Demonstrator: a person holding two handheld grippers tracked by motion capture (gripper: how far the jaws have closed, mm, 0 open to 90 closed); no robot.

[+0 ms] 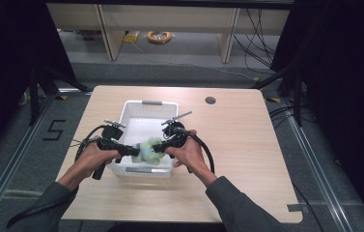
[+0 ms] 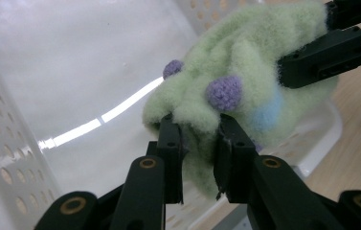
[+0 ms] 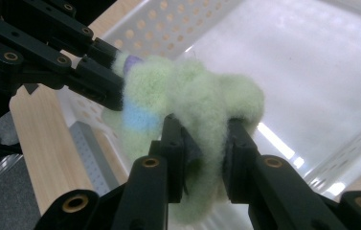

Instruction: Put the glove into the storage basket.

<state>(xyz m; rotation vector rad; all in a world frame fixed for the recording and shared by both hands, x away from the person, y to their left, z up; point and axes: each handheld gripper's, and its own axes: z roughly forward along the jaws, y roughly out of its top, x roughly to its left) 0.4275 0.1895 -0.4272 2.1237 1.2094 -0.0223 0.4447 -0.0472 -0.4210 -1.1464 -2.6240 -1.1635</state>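
Note:
A fuzzy light-green sock with purple bobbles and a blue patch hangs above the front part of a white perforated basket. My left gripper is shut on its left end, and my right gripper is shut on its right end. In the left gripper view the sock bunches between my jaws, with the other gripper's black jaws clamped on it at upper right. In the right gripper view the sock is pinched between my jaws, and the other gripper holds it at upper left.
The basket stands in the middle of a light wooden table; its inside floor looks bare. A round cable hole lies at the table's back right. Black curtains flank the table, and shelving stands on the floor beyond.

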